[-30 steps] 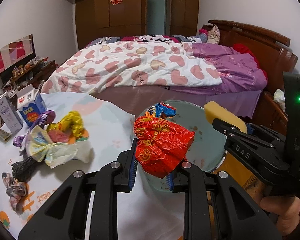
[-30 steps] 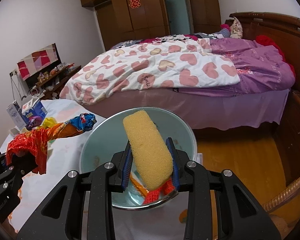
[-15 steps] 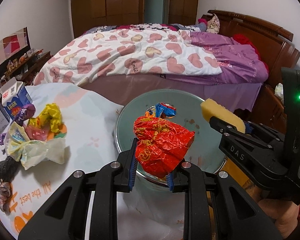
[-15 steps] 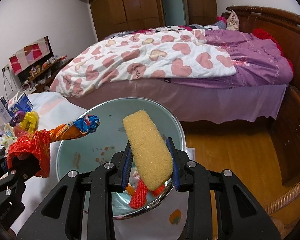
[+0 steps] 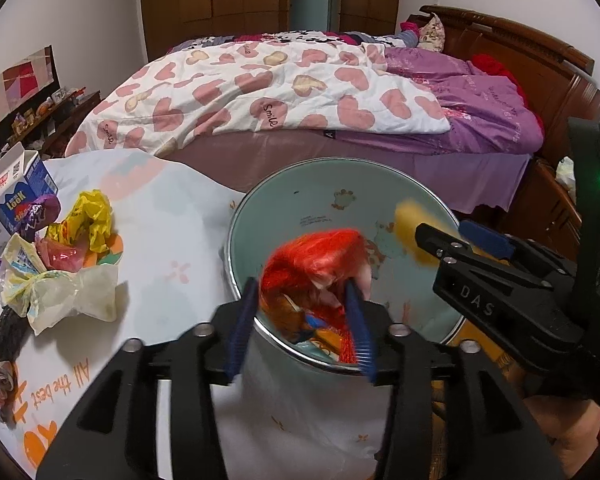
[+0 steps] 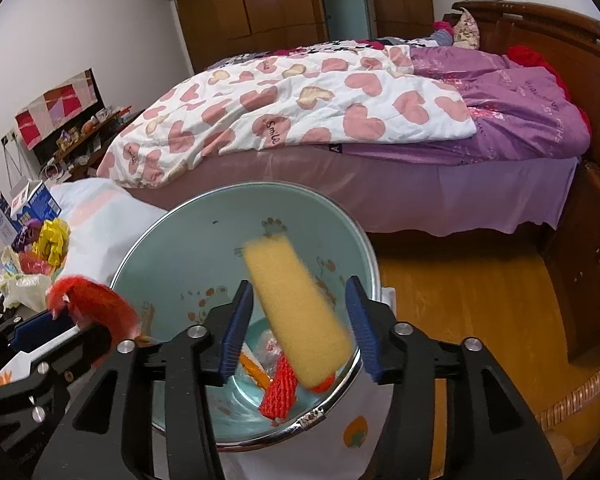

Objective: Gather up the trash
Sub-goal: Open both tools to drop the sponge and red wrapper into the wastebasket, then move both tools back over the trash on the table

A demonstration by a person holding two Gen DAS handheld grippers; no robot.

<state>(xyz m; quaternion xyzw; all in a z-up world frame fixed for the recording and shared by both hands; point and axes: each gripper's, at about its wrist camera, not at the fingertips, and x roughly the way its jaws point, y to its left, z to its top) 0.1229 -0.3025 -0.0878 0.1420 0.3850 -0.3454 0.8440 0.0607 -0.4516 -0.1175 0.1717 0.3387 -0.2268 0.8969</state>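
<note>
Bedroom table, right edge: bin beneath both grippers. Your left gripper and right gripper stand released; red wrapper and sponge apparently dropping. Next, fetch the table's remaining wrappers

Blurred sponge, red wrapper over bin

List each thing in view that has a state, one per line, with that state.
left gripper: open, above the bin mouth
right gripper: open, above the bin mouth
red wrapper: released, blurred between the open fingers
yellow sponge: released, blurred, tilted
bin: lidless, some trash at the bottom
milk carton: top opened, upright
yellow bag: crumpled on the table
</note>
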